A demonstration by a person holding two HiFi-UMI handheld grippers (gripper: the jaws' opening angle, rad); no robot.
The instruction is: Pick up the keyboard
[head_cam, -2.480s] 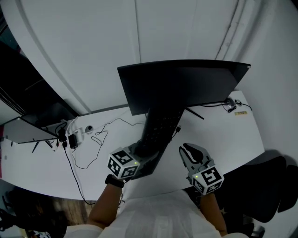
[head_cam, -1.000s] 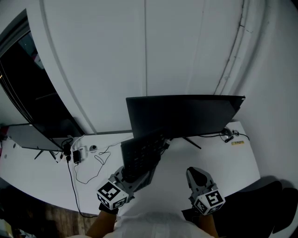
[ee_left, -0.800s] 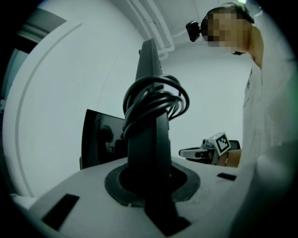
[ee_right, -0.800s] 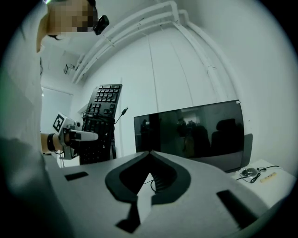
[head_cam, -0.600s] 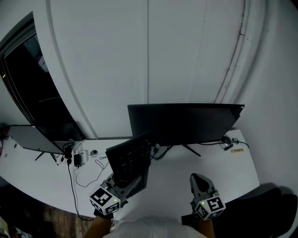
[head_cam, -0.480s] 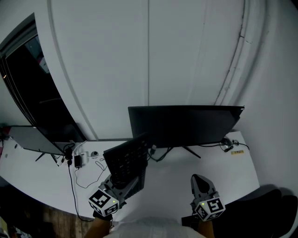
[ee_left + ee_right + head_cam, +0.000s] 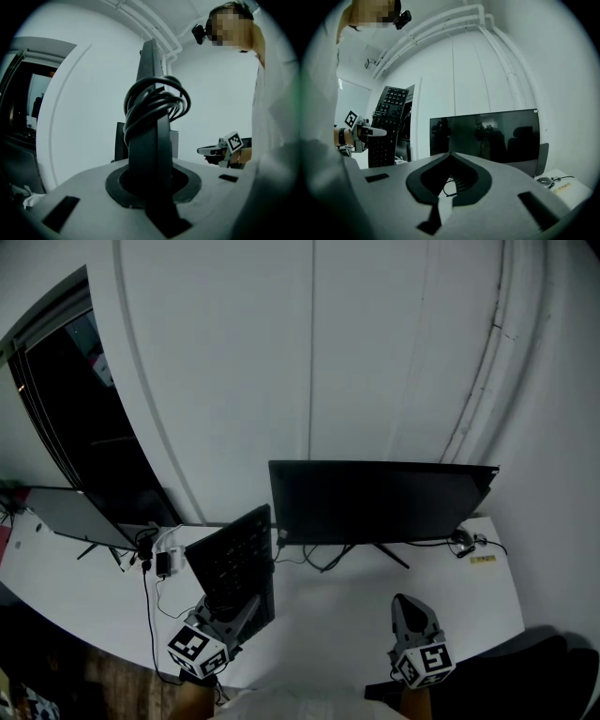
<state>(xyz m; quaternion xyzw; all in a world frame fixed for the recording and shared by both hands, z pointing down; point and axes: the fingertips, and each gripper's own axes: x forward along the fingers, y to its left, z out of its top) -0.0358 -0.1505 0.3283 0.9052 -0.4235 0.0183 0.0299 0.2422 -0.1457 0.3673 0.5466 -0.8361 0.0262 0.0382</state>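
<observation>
The white worktop [image 7: 347, 620] carries the dark monitor [image 7: 380, 501] along its back edge; the keyboard [image 7: 234, 559] is clear of the worktop, raised over the front-left part, with its long axis upright and its keys towards my right side; my left gripper [image 7: 239, 607] is clamped narrowly on its thin body, edge-on between the jaws; my right gripper [image 7: 410, 607] hovers near the front-right corner, jaws fully together on nothing, well apart from the keyboard; the cable [image 7: 157, 101] is looped round the keyboard.

Wall [image 7: 375, 352]: white, plain, with pipes [image 7: 483, 381] running up its right side
Desk [image 7: 328, 615]: white, curved front edge
Monitor [image 7: 380, 501]: dark, standing on the desk
Floor [image 7: 117, 679]: wood
Light: dim
</observation>
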